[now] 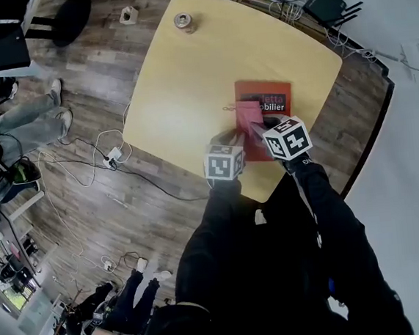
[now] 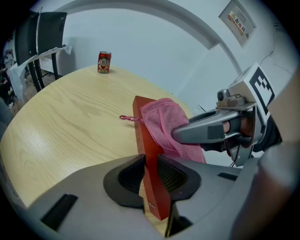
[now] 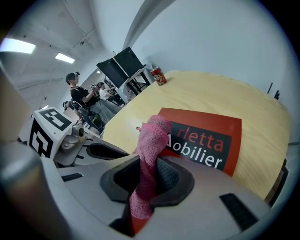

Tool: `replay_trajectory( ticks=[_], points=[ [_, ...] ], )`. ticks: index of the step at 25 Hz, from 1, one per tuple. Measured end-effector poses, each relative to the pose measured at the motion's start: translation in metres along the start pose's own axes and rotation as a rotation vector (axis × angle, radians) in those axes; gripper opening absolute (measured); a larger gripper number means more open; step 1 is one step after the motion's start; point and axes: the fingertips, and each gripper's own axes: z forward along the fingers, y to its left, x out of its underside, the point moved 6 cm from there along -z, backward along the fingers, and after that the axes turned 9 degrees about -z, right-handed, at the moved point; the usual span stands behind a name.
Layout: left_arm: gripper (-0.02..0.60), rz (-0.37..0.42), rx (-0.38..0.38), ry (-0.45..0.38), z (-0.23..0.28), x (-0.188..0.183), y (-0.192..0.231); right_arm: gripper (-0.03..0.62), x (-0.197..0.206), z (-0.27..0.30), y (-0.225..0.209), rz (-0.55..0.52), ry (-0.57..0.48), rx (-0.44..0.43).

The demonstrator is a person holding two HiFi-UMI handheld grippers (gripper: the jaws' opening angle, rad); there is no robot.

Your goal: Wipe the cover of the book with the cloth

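A red book [image 1: 273, 98] with a dark title band lies near the front right corner of the yellow table [image 1: 179, 85]. My left gripper [image 2: 151, 176] is shut on the book's [image 2: 146, 140] near edge, which runs edge-on between the pads. A pink cloth [image 3: 152, 136] rests on the cover [image 3: 206, 136], and my right gripper [image 3: 147, 180] is shut on its lower end. From the left gripper view the cloth [image 2: 161, 122] drapes over the book under the right gripper's fingers [image 2: 201, 129]. In the head view both grippers, left [image 1: 230, 140] and right [image 1: 261, 128], sit at the book's near side.
A red drink can [image 1: 184, 22] stands at the table's far edge. Cables and a power strip [image 1: 113, 157] lie on the wooden floor at left. A seated person's legs [image 1: 35, 117] are at far left. A black router [image 1: 326, 1] sits beyond the table's far right corner.
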Motion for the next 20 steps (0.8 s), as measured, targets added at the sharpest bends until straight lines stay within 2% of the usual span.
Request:
replay_trajectory(
  ticks=[20],
  points=[
    [0.106, 0.021, -0.018, 0.011, 0.000, 0.001, -0.002, 0.077, 0.030, -0.032, -0.030, 0.076, -0.027, 0.049]
  ],
)
